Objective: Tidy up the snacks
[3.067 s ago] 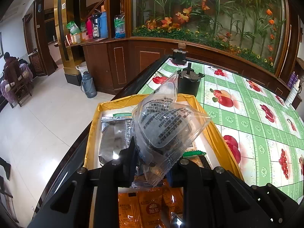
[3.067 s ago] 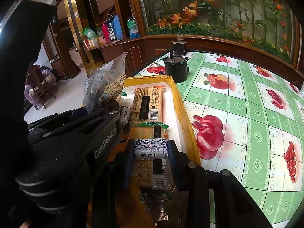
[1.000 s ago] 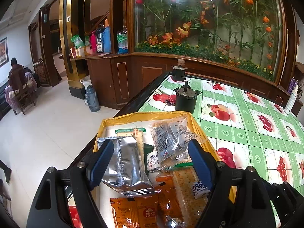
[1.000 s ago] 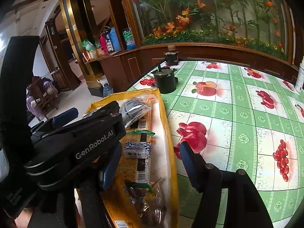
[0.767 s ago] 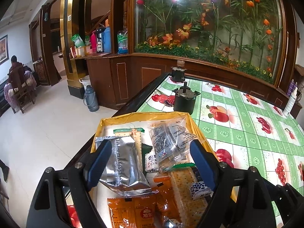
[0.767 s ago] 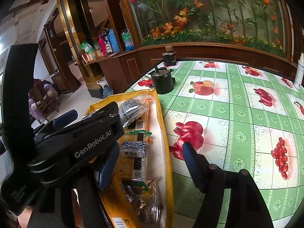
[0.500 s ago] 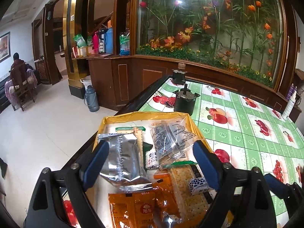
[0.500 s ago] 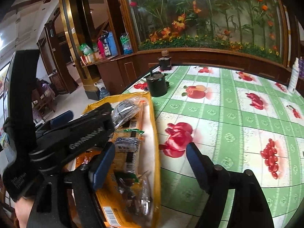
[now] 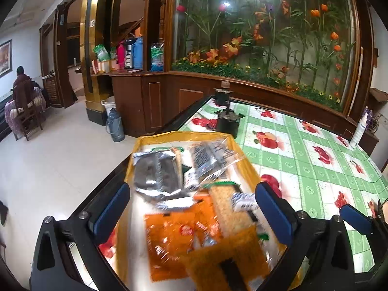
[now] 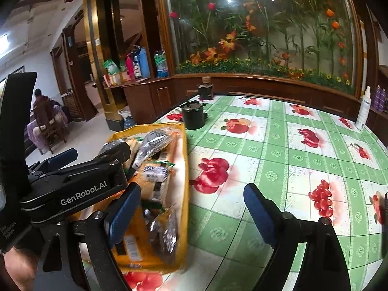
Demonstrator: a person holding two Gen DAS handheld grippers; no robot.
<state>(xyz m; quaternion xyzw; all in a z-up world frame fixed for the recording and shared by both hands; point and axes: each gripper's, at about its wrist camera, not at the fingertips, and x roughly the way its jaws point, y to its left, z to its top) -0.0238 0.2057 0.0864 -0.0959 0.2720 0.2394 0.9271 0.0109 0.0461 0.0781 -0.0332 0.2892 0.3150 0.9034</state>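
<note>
A yellow tray [image 9: 246,167] on the table's left edge holds several snack packs: a silver foil bag [image 9: 155,177], a clear bag with dark print [image 9: 208,160], orange sachets [image 9: 169,240], a cracker pack [image 9: 225,208] and a small blue-white pack [image 9: 243,200]. My left gripper [image 9: 192,208] is open and empty, held above the tray's near half. My right gripper [image 10: 191,211] is open and empty, above the tray's right rim [image 10: 185,169] and the tablecloth. The left gripper's body [image 10: 80,194] shows at the left of the right wrist view.
The table has a green and white fruit-print cloth [image 10: 291,160]. Two black pots [image 9: 228,121] [image 9: 222,95] stand beyond the tray. A white spray bottle [image 10: 363,111] stands at the far right. The table's dark left edge [image 9: 101,186] drops to a tiled floor.
Both grippers have opened and let go of their packs, which now lie in the tray. Both have since pulled back and up; the right one has shifted right over the cloth.
</note>
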